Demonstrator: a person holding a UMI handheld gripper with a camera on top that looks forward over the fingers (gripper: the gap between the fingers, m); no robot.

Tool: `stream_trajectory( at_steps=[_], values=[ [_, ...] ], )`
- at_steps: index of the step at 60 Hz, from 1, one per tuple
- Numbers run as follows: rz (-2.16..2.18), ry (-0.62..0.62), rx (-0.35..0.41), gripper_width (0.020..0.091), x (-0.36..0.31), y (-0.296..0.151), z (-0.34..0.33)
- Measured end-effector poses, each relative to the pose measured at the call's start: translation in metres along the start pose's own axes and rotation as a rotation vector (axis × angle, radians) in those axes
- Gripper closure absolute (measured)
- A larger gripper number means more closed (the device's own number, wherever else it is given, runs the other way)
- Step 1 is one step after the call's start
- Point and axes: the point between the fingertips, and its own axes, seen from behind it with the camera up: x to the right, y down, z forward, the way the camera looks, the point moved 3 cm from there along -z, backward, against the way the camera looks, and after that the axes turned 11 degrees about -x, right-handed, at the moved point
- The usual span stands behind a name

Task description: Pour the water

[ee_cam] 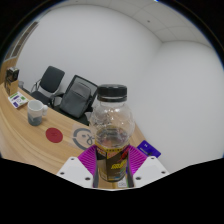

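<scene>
A clear plastic bottle [110,130] with a dark cap and a dark yellow-lettered label stands upright between my fingers, lifted above the wooden table [40,140]. My gripper [111,165] is shut on the bottle's lower body, both purple pads [88,160] pressing its sides. Amber liquid fills the bottle up to its shoulder. Beyond the fingers to the left, a white mug [36,112] stands on the table, with a red coaster [55,132] lying nearer to me.
Two black office chairs [62,92] stand behind the table by a white wall. A small purple object [149,148] lies on the table right of the bottle. Some items [14,88] sit at the table's far left end.
</scene>
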Motion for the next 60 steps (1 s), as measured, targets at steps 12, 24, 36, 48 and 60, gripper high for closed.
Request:
stream_trajectory(
  at_steps=[12, 24, 36, 48, 60],
  values=[
    [-0.483, 0.258, 0.022, 0.0711, -0.049, -0.101, 0.018],
    [-1.000, 0.440, 0.028, 0.0711, -0.125, -0.155, 0.052],
    [-1.389, 0.613, -0.003, 0.0711, -0.168, -0.177, 0.077],
    [-1.513, 0.602, 0.008, 0.0710, -0.192, -0.180, 0.081],
    [-1.301, 0.415, -0.006, 0.0710, -0.188, -0.166, 0.080]
  ],
)
